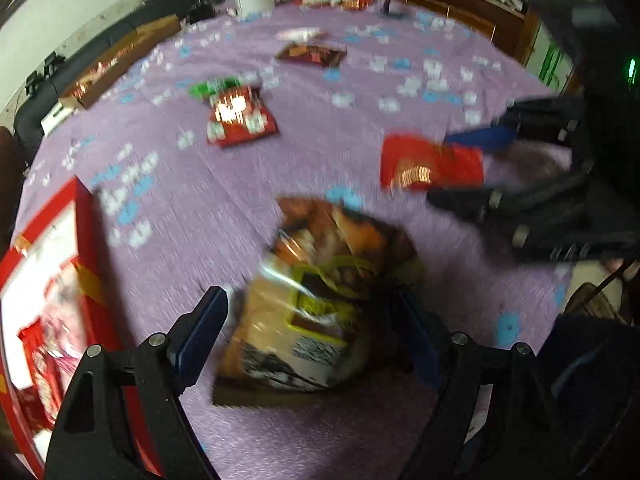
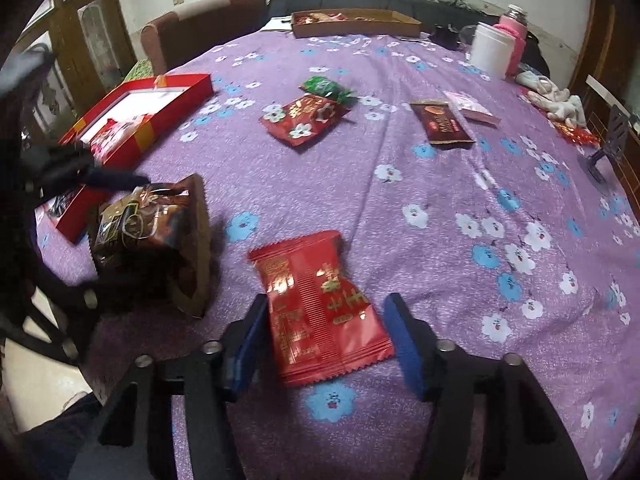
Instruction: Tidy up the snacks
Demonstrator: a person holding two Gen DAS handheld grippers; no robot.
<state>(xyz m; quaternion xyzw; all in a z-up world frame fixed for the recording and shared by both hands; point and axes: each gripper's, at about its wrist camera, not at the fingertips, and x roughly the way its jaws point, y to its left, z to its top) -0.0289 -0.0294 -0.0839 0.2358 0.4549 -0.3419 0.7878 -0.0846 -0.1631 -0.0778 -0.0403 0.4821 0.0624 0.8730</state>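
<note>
Straddling a red gold-lettered snack packet (image 2: 324, 306), wide right fingers (image 2: 326, 344); left fingers (image 1: 310, 332) wide around a brown bag (image 1: 320, 300), writing unreadable.

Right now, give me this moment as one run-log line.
left gripper: open, straddling brown snack bag | right gripper: open, around red snack packet | red box: open, partly filled | other snacks loose on purple tablecloth

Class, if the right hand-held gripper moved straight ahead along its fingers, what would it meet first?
Probably the red snack packet, lying flat on the purple tablecloth between the open fingers of the right hand-held gripper.
</note>
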